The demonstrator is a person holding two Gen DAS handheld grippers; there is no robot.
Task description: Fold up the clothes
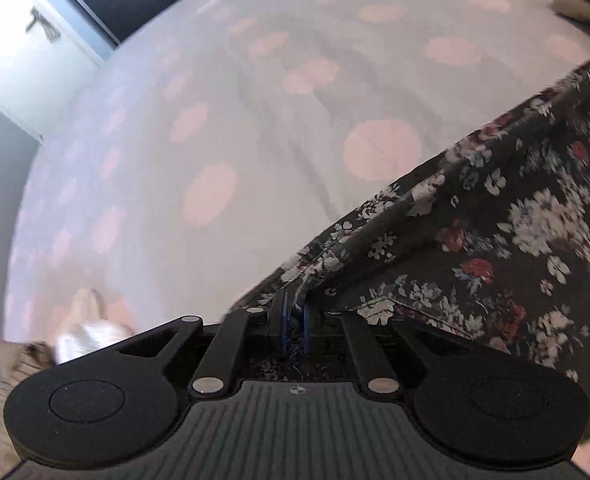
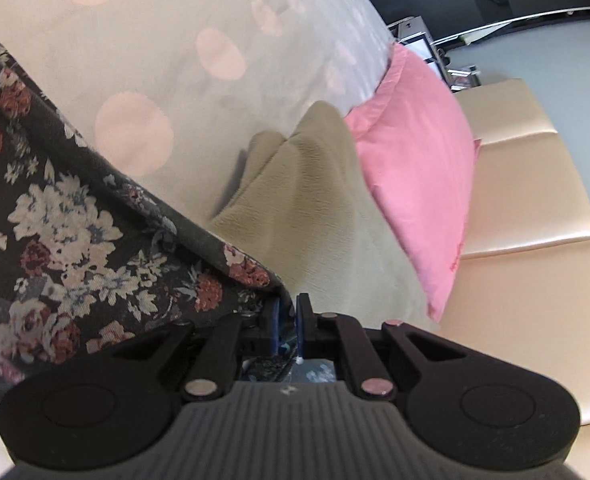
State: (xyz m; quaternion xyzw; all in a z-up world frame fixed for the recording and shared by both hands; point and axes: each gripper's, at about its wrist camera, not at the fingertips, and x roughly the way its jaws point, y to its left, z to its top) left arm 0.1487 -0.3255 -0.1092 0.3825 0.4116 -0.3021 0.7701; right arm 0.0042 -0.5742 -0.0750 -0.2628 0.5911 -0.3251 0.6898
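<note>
Fabric stretches between the two tools: a dark floral garment (image 1: pixel 515 240) hangs as one taut edge above a bed sheet with pink dots (image 1: pixel 215 120). The left gripper (image 1: pixel 293 312) is pinched narrow on one corner of that edge, cloth bunched between its blue pads; the right gripper (image 2: pixel 288 316) is likewise clamped narrow on the other corner of the floral garment (image 2: pixel 75 220). The held edge is the garment's long axis here, running from one gripper straight toward the other, with the rest of the cloth falling away below it. Neither hand is nearer; each sits at its own end. Past the right gripper lie a crumpled olive cloth (image 2: pixel 303 200) and a pink pillow (image 2: pixel 415 168) against the beige headboard (image 2: pixel 527 200). The fold likely calls for lowering this edge onto the open sheet, short of the olive cloth.
</note>
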